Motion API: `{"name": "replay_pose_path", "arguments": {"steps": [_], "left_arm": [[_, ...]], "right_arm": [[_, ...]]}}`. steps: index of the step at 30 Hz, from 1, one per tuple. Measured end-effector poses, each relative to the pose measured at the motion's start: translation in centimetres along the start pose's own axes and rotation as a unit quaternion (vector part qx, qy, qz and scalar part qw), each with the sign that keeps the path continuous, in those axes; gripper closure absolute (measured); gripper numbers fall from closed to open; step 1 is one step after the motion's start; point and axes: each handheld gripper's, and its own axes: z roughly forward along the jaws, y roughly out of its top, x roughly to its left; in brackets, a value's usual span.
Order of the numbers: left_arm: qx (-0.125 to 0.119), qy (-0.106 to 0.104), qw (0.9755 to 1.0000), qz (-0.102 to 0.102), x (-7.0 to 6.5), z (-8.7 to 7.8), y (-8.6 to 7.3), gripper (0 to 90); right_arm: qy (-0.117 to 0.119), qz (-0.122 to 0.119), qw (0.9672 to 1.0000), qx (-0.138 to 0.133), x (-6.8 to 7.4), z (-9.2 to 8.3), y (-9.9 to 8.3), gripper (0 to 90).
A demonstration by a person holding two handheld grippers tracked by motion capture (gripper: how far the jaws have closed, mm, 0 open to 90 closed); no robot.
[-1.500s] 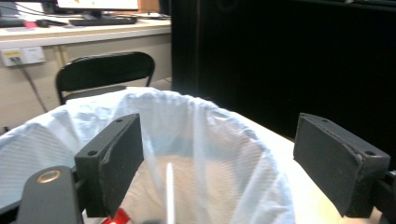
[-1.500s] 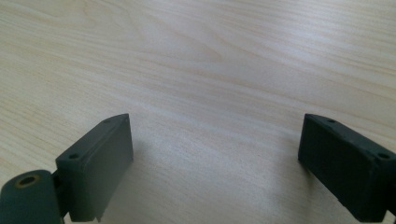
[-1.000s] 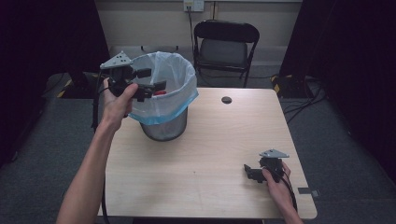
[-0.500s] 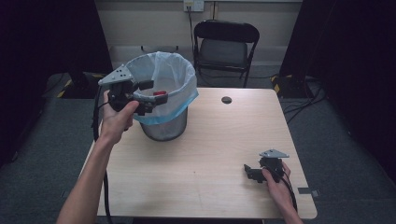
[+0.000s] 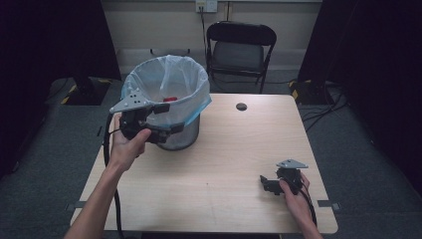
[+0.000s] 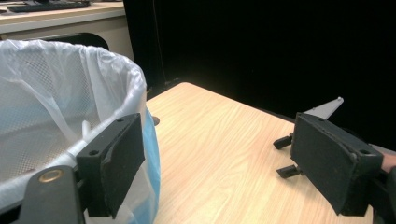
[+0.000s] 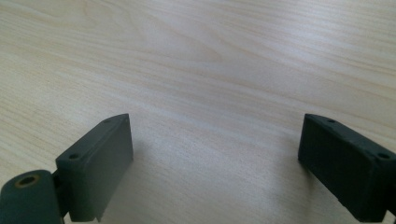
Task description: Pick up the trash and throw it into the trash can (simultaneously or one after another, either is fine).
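1. Wooden table carries a metal bin lined with a pale blue plastic bag; the bin stands at the far left of the tabletop, and a small red thing lies inside it.
2. My left gripper hangs just in front of the bin's near wall, level with the bag's folded-over edge. Its jaws have just been opening a little and stand wide apart with nothing between them; in the left gripper view one jaw overlaps the bag's rim, but I cannot tell whether it touches.
3. My right gripper rests low over the table's near right corner, well apart from the bin. Its jaws are spread wide and hold nothing; bare wood lies between them.
4. Step in hand, as I judge it: approaching the bag's rim with the left gripper.
5. Next move calls for setting one jaw inside the rim and one outside, then closing on the plastic alone, clear of the metal wall.
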Motion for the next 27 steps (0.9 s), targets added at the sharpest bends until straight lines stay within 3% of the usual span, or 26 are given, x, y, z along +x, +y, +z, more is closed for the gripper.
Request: {"name": "replay_pose_path", "arguments": {"steps": [3, 4, 10, 22, 27], "left_arm": [[0.002, 0.002, 1.0, 0.002, -0.3, 0.0, -0.5, 17.0], [-0.006, -0.002, 1.0, 0.005, -0.5, 0.0, -1.1, 16.4], [0.001, -0.003, 1.0, -0.002, -0.4, 0.0, -3.2, 15.9], [0.052, 0.011, 0.9984, -0.017, -1.0, 0.9, -7.7, 16.7], [0.077, 0.02, 0.9968, -0.009, -1.3, 1.5, -9.8, 16.9]], "right_arm": [[0.0, 0.0, 1.0, 0.0, 0.0, 0.0, 0.0, 9.4], [0.0, 0.0, 1.0, 0.0, 0.0, 0.0, 0.0, 9.4], [0.0, 0.0, 1.0, 0.0, 0.0, 0.0, 0.0, 9.4], [0.0, 0.0, 1.0, 0.0, 0.0, 0.0, 0.0, 9.4], [0.0, 0.0, 1.0, 0.0, 0.0, 0.0, 0.0, 9.4]]}}
